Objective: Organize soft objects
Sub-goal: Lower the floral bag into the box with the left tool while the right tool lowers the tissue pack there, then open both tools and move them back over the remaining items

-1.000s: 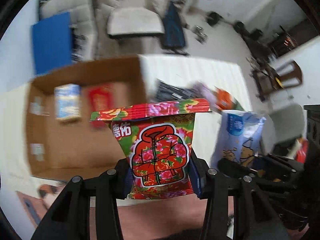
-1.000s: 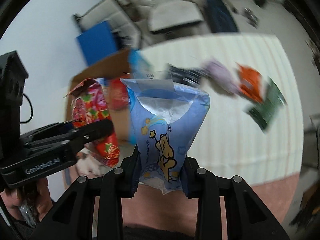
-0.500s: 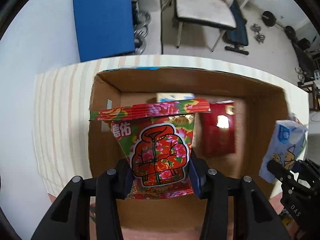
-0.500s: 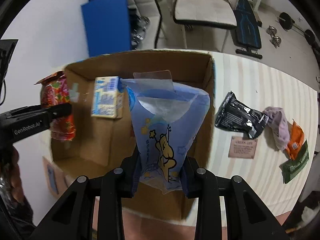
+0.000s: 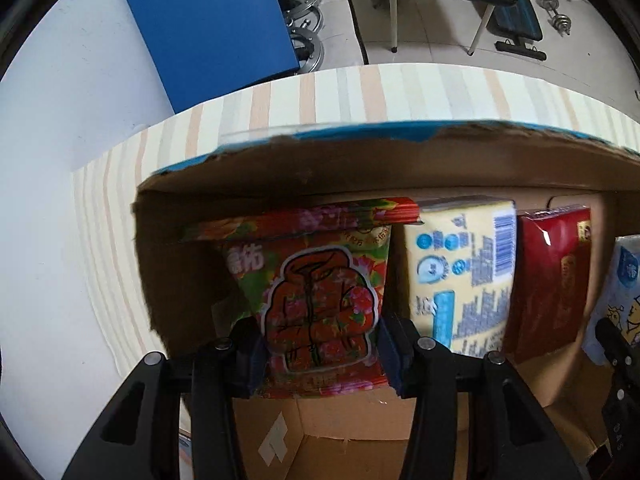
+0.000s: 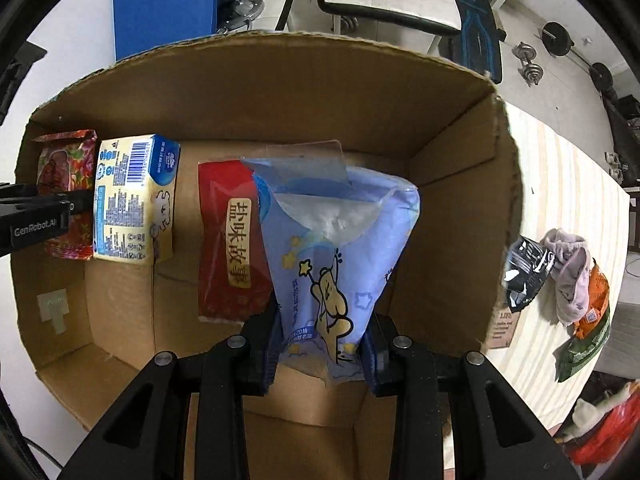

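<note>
Cardboard box [image 6: 280, 92], corrugated and open-topped. Inside, the left gripper [image 5: 320, 354] pinches a glossy floral packet [image 5: 320, 304] beside a cream tissue pack [image 5: 460, 272] — the right gripper [image 6: 322, 354] squeezes a soft blue tissue pouch [image 6: 336, 248] against a red pack [image 6: 228, 240].

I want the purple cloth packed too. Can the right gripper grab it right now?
Probably not. The right hand-held gripper is shut on the blue tissue pack inside the cardboard box, and the purple cloth lies outside, beyond the box wall.
</note>
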Demonstrator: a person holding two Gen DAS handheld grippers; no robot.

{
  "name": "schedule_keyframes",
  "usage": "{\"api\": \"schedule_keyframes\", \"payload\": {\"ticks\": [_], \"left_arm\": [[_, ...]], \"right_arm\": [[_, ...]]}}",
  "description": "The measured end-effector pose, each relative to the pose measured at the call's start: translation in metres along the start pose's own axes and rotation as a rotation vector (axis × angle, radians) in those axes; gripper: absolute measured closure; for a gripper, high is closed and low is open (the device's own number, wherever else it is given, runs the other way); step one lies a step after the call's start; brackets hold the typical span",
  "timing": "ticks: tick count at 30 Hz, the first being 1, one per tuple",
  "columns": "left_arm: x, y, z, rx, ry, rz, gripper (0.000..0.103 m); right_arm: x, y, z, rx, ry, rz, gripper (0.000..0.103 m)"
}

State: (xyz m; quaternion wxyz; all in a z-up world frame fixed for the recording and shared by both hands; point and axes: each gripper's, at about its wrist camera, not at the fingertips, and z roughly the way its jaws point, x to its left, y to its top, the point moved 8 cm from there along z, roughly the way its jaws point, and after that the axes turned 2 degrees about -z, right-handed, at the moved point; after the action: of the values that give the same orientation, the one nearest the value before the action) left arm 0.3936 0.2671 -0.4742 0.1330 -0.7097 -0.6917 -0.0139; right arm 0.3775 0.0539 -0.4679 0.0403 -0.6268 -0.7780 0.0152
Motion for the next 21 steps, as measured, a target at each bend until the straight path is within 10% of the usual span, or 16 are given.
{"api": "schedule_keyframes", "payload": {"ticks": [7, 11, 21], "left_arm": [[0.005, -0.001, -0.022, -0.008, -0.061, -0.050, 0.046], [0.015, -0.004, -0.043, -0.056, -0.126, -0.100, 0.017], [0.019, -0.042, -0.075, -0.181, -0.211, -0.163, 0.003]], "right_arm": [[0.000, 0.010, 0.007, -0.010, 0.009, 0.032, 0.055], [-0.001, 0.012, -0.010, -0.061, -0.038, 0.034, 0.011], [0.011, -0.012, -0.043, -0.112, -0.003, 0.049, 0.000]]}}
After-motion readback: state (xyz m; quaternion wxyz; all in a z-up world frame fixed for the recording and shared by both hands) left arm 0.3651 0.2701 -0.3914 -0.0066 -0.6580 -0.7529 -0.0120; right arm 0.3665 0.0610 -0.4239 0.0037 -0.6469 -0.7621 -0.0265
